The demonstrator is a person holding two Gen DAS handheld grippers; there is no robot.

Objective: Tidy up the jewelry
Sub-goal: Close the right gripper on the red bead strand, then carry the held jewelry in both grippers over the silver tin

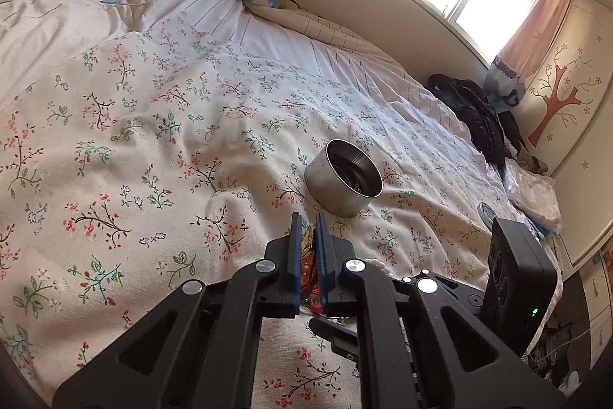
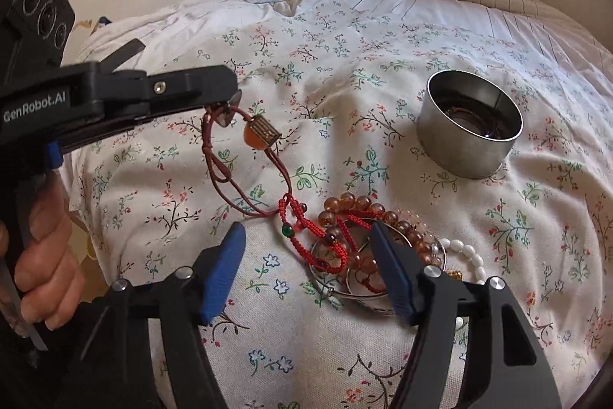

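Spread wide and empty, the right gripper (image 2: 306,271) hangs just above the tangled bead pile (image 2: 367,240) on the bed (image 2: 115,202), while the left gripper (image 2: 226,102) pinches a brown cord bracelet (image 2: 237,156) trailing toward that pile, tin (image 2: 469,129) beyond.

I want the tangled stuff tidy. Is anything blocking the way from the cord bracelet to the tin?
Nothing visible: bare bedspread lies between the cord bracelet, held by the left hand-held gripper, and the open tin.
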